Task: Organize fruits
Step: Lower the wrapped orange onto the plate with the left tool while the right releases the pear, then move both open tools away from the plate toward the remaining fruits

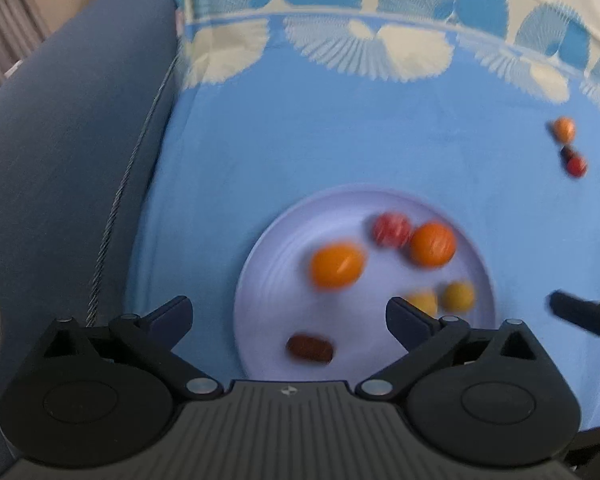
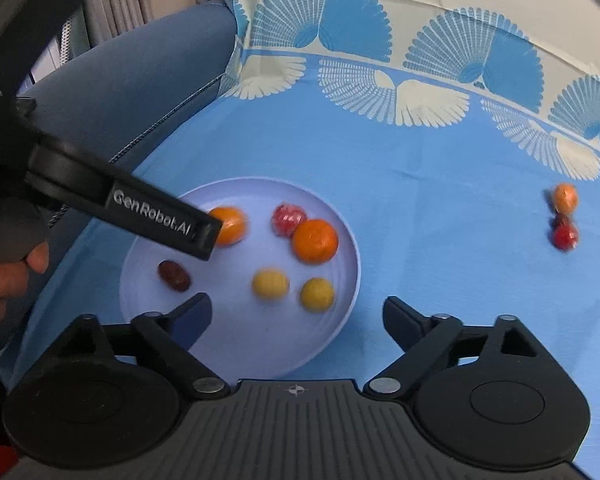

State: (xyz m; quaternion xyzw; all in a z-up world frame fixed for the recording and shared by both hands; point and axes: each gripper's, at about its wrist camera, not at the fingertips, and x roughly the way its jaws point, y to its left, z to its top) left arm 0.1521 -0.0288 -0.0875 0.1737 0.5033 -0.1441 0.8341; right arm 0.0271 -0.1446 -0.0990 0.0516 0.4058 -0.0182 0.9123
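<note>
Mostly done: six fruits sit on your plate; two strays remain, both claws spread, empty.

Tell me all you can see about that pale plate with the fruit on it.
The plate is round, pale lilac, smooth like plastic, with a raised rim. It lies flat on the blue tablecloth. Six pieces lie in it: two orange, two yellow, one red and one dark brown oblong. The open left hand-held gripper hovers above it; contact cannot be told.
</note>
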